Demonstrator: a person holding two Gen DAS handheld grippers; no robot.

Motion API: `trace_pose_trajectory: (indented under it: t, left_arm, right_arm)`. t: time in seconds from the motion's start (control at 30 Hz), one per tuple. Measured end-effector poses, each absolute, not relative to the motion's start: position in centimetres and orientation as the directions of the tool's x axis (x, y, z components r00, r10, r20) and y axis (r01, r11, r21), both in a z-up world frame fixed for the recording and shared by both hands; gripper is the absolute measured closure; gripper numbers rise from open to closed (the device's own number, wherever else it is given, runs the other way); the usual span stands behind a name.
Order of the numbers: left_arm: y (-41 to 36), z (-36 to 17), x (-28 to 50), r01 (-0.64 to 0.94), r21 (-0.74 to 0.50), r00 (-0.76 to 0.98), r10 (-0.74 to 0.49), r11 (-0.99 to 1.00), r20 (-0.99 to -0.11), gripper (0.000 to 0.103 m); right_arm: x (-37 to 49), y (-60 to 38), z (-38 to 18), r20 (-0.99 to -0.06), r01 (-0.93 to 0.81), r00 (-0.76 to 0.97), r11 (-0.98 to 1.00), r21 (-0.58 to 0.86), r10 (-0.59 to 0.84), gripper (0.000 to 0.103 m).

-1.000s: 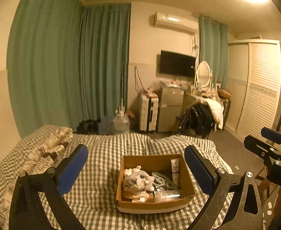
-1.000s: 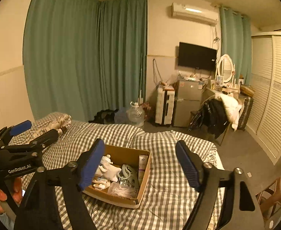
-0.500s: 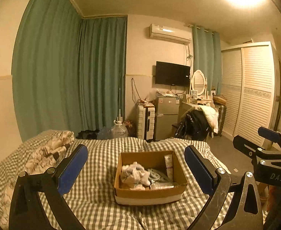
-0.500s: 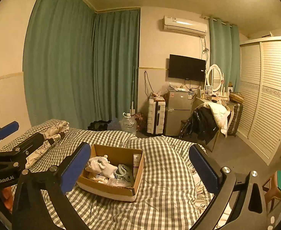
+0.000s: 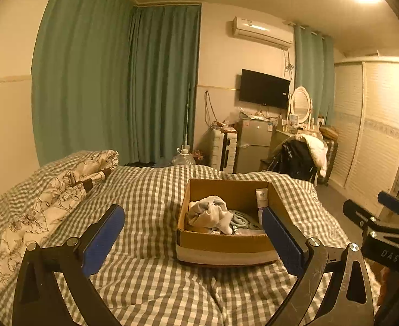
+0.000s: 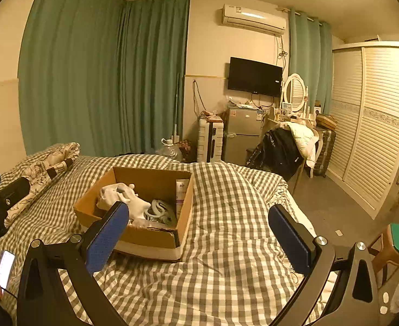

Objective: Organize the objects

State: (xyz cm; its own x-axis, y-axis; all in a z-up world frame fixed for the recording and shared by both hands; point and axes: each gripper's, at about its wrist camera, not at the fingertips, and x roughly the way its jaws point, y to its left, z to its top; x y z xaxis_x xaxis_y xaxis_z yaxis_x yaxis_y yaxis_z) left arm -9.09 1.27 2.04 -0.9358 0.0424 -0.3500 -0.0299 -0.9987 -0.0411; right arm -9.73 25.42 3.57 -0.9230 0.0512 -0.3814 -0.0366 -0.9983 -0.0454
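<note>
An open cardboard box (image 5: 221,245) (image 6: 155,237) sits on the checked bed. It holds a white bundled cloth (image 5: 210,213) (image 6: 120,197), a pale blue-grey ringed item (image 6: 160,210) and an upright white tube (image 5: 261,198) (image 6: 181,190). My left gripper (image 5: 192,237) is open and empty, held above the bed just short of the box. My right gripper (image 6: 199,235) is open and empty, to the right of the box and short of it. The right gripper shows at the left wrist view's right edge (image 5: 384,222).
The checked bedspread (image 5: 150,190) covers the bed, with a patterned pillow (image 5: 49,198) at the left. Beyond the bed stand a water jug (image 6: 169,148), a suitcase (image 6: 210,138), a small fridge (image 6: 241,135), a chair with clothes (image 6: 283,149) and a wardrobe (image 6: 373,125). A stool (image 6: 392,247) stands at the right.
Both grippers have drawn back and lowered, so the box looks flatter and nearer bed level. The right gripper's jaws have spread wider. Nothing in the box has moved.
</note>
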Motion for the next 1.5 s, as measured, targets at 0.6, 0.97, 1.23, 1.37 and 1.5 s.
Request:
trace_pose_trajectory:
  t: [0.6, 0.97, 1.23, 1.37, 1.5]
  left_arm:
    - [2.0, 2.3, -8.9, -0.052, -0.022, -0.928, 0.056, -0.998, -0.368, 0.0]
    - [2.1, 2.1, -9.0, -0.054, -0.025, -0.924, 0.06, -0.998, -0.378, 0.0]
    - [2.0, 2.1, -9.0, -0.056, -0.026, -0.922, 0.061, -0.998, -0.382, 0.0]
    - [2.0, 2.1, -9.0, -0.056, -0.025, -0.922, 0.061, -0.998, -0.382, 0.0]
    - [2.0, 1.9, -8.9, -0.056, -0.026, -0.919, 0.062, -0.998, -0.388, 0.0]
  right_arm:
    - [-9.3, 25.3, 3.8, -0.387, -0.041, -0.92, -0.998, -0.046, 0.056, 0.0]
    - [-9.5, 24.7, 3.6, -0.394, -0.034, -0.917, -0.998, -0.055, 0.053, 0.0]
    - [-9.6, 24.2, 3.5, -0.399, -0.03, -0.915, -0.998, -0.06, 0.052, 0.0]
    - [-9.7, 24.1, 3.4, -0.402, -0.034, -0.914, -0.997, -0.062, 0.056, 0.0]
    - [-9.7, 24.1, 3.4, -0.402, -0.036, -0.914, -0.997, -0.064, 0.058, 0.0]
